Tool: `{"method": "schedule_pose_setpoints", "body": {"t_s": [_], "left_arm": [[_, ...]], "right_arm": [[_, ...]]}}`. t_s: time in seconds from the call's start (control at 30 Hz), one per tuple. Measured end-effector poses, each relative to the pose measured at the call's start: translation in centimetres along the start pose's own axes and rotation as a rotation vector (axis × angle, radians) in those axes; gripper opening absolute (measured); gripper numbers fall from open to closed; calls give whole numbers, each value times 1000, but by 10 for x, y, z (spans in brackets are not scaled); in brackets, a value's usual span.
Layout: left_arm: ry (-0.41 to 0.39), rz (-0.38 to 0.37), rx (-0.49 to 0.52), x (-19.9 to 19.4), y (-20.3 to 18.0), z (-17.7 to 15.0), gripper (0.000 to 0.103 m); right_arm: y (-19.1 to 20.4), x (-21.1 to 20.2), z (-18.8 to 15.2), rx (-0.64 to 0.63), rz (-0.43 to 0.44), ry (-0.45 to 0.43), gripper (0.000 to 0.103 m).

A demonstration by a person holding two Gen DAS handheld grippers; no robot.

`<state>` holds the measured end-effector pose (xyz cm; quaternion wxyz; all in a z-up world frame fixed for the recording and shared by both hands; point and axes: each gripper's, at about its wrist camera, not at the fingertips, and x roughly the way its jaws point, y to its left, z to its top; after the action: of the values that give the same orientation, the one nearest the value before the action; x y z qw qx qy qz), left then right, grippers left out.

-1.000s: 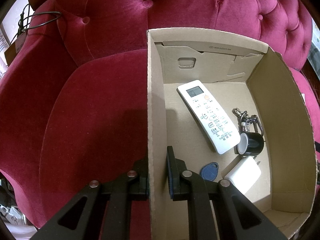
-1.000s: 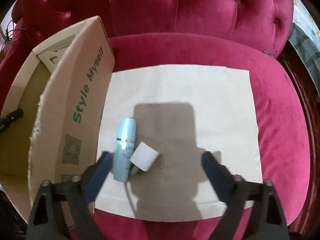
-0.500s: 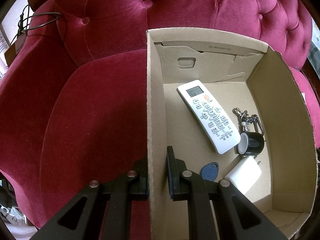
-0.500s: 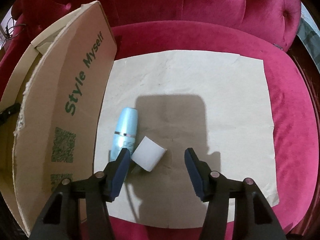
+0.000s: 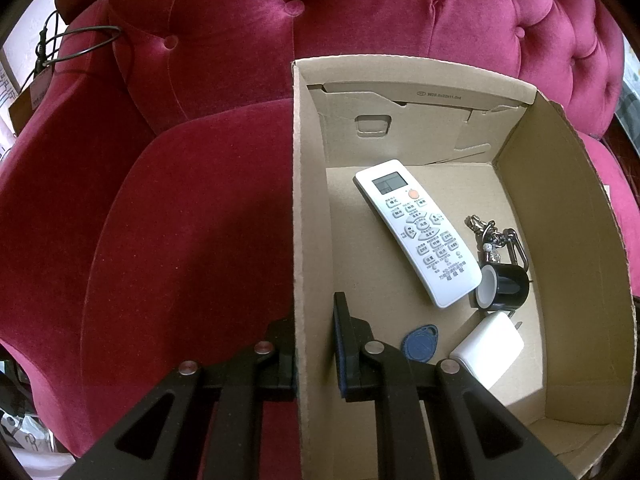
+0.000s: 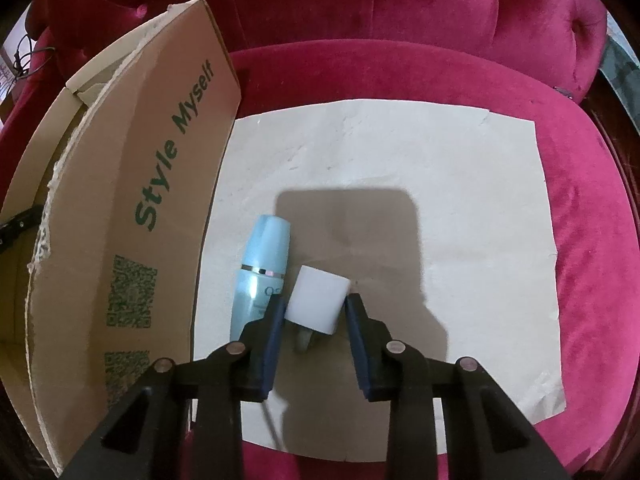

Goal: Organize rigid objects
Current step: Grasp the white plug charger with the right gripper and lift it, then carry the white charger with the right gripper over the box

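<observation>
**Two hand-held grippers at a cardboard box on a red velvet sofa**

Left wrist view: the left gripper [image 5: 314,346] is clamped on the near side wall of the open brown cardboard box [image 5: 310,200], one finger outside the wall and one inside. On the box floor lie a white remote control with a small screen and an orange button [image 5: 418,232], a metal key ring with clips [image 5: 494,236], a small black cup with a white interior lying on its side [image 5: 502,286], a blue teardrop-shaped plastic key fob [image 5: 420,342] and a white plug-in charger block [image 5: 488,350]. The cup touches the remote's lower end; the fob and the charger lie apart, nearest the camera.

Right wrist view: the right gripper [image 6: 314,314] points steeply down over a beige paper sheet [image 6: 460,200] spread on the tufted crimson velvet sofa [image 6: 592,260]. Its jaws are closing, with a white cube-shaped charger with a cable [image 6: 318,302] between them (whether both pads already touch it cannot be told for certain). A pale blue cosmetic bottle with a silver band [image 6: 262,268] lies just beside the charger, between it and the box's printed outer wall.
</observation>
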<state>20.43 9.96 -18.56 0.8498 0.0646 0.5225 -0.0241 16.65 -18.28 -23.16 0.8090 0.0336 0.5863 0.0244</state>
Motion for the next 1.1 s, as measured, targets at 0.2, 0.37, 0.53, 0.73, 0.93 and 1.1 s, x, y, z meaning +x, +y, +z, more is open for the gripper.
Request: {"method": "schedule_pose_setpoints", "body": {"t_s": [0.2,0.37,0.53,0.73,0.93,1.1], "left_arm": [[-1,1,-1,0,0,0,14],[-1,1,-2,0,1,0,14],[-2,0,-2,-1,1,0,14],[-2,-1,-3,-1,1,0,14],[-2,-1,-2,-1,1,0,14],[-2,-2,-3,-1,1,0,14]], "right_arm": [[10,-8,-1,-12,-22,-10,31],[15,-21,-2,-17,-34,-22,31],[20,-31,-2,-17,-44,-31,31],[16,-51,4,-18,-53,-58,31],[19,-73,12,-13,-64,-83,31],[26,-88,22,-22,-69,-107,31]]}}
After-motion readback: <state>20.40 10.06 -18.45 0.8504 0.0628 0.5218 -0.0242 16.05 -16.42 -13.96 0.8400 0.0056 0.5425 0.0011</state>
